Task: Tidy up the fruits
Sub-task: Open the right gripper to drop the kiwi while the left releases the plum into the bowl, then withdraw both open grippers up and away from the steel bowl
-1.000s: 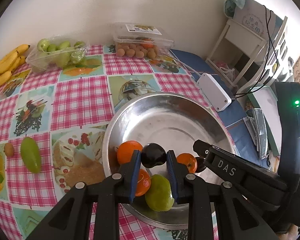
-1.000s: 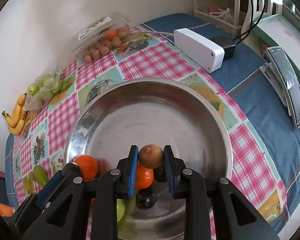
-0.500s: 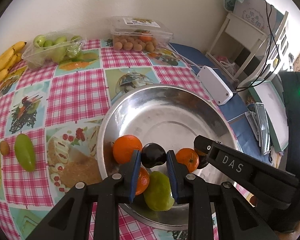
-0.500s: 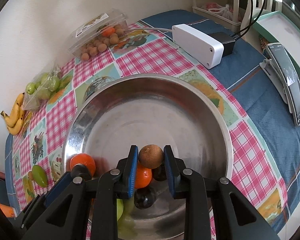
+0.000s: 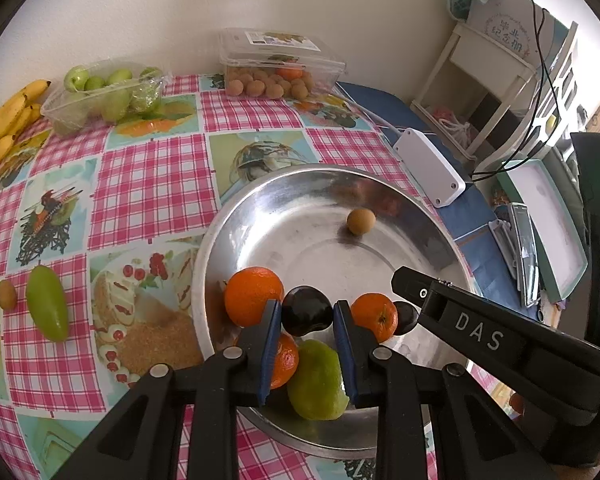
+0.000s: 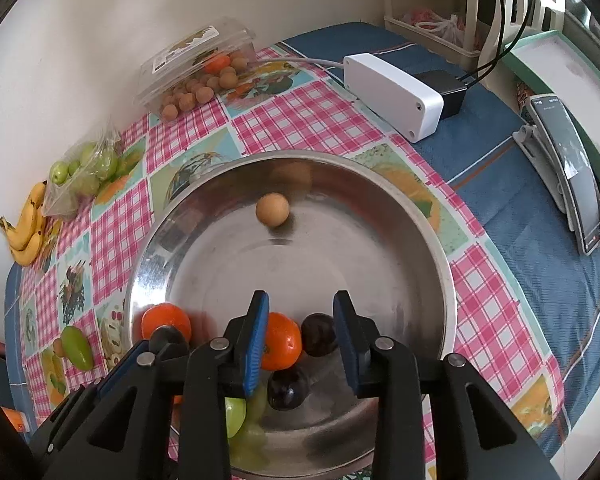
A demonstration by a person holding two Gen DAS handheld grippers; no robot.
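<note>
A large steel bowl (image 5: pixel 284 220) (image 6: pixel 380 208) sits on the checked tablecloth. It holds oranges (image 5: pixel 254 294) (image 6: pixel 282 340), a green fruit (image 5: pixel 318 380), a dark plum (image 6: pixel 318 334) and a small tan round fruit (image 5: pixel 361 221) (image 6: pixel 273 209) near its far side. My left gripper (image 5: pixel 307 316) is shut on a dark plum (image 5: pixel 307 315) above the bowl's near part. My right gripper (image 6: pixel 300 328) is open and empty over the bowl's near side.
A green mango (image 5: pixel 47 307) and a small brown fruit (image 5: pixel 6 294) lie left of the bowl. Bananas (image 5: pixel 8 120), a bag of green fruit (image 5: pixel 104 94) and a clear box of longans (image 5: pixel 276 66) stand at the back. A white box (image 6: pixel 392 94) lies on the right.
My right gripper has opened and let go of the small tan fruit, which now lies at the bowl's far side. My left gripper still holds the plum.
</note>
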